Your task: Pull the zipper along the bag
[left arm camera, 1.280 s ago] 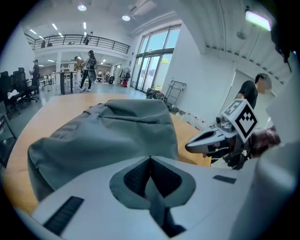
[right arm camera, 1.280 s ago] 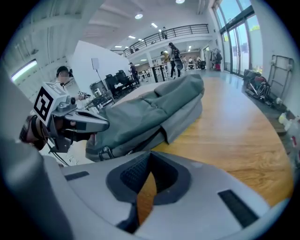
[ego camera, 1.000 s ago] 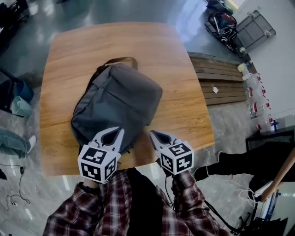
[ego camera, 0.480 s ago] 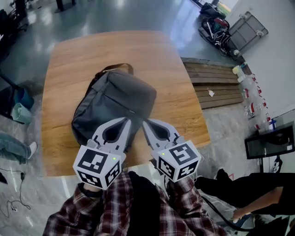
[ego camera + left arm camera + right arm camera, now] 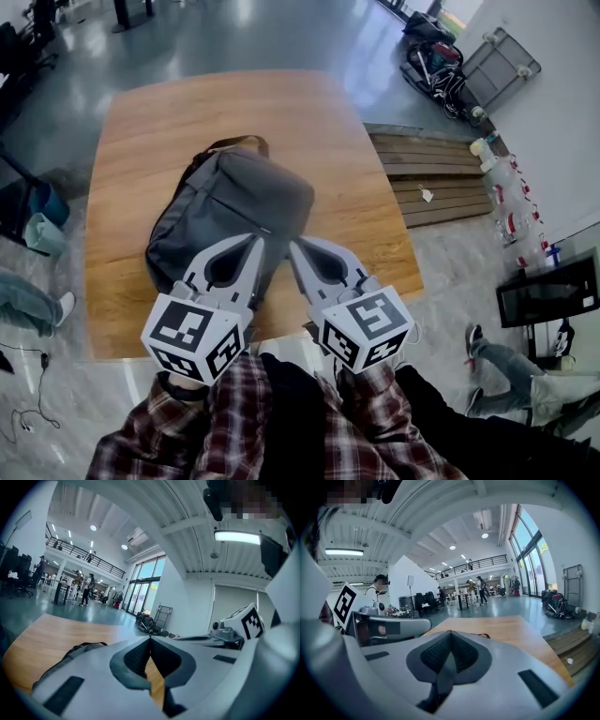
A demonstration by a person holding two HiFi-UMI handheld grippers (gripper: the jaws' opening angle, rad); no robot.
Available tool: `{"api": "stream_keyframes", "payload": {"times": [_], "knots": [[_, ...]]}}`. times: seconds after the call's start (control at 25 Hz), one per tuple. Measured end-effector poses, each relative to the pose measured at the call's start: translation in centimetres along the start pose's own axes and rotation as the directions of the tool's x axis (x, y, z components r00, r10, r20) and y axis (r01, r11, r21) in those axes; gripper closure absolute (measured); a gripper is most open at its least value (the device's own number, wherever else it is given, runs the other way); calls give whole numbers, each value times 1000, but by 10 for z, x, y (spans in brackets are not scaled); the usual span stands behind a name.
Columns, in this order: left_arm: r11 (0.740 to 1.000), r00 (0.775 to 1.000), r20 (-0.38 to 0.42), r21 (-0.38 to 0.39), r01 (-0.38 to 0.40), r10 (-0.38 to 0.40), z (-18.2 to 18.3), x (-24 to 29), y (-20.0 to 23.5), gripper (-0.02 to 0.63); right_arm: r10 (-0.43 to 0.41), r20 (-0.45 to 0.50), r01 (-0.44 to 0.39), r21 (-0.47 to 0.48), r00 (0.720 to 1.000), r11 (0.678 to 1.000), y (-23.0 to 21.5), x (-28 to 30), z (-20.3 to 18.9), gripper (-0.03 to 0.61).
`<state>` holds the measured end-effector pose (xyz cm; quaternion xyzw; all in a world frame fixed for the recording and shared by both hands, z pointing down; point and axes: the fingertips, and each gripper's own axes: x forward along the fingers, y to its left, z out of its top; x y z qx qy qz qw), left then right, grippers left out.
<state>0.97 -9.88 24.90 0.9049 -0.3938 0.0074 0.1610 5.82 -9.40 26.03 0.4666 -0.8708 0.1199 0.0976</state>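
Observation:
A dark grey backpack [image 5: 230,211] lies on the wooden table [image 5: 150,112], its brown-edged handle [image 5: 234,143] pointing away from me. My left gripper [image 5: 255,242] hovers over the bag's near right part, jaws shut and holding nothing. My right gripper [image 5: 292,246] is just to its right, near the bag's near corner, also shut and holding nothing. In the left gripper view the shut jaws [image 5: 150,638] hide most of the backpack [image 5: 77,649]. The right gripper view shows its shut jaws [image 5: 450,632] with only the bag's handle [image 5: 482,635] beyond them. I cannot make out the zipper pull.
The table's near edge [image 5: 122,345] runs just ahead of my body. Wooden planks [image 5: 431,178] lie on the floor right of the table, with bottles [image 5: 489,150] and a cart [image 5: 502,56] beyond. A person's legs [image 5: 511,370] are at lower right.
Both grippers have risen and moved forward toward the bag, closer together, and stayed shut. A person at the lower right has shifted. The bag has not moved.

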Motion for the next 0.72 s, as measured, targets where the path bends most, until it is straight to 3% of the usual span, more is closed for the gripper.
{"api": "stream_keyframes", "payload": {"times": [0.72], "knots": [[1000,1000,9,7,0,0,6,-2,-7,603,21,13,-21,-3,1000,1000,4,-6,7,571]]}}
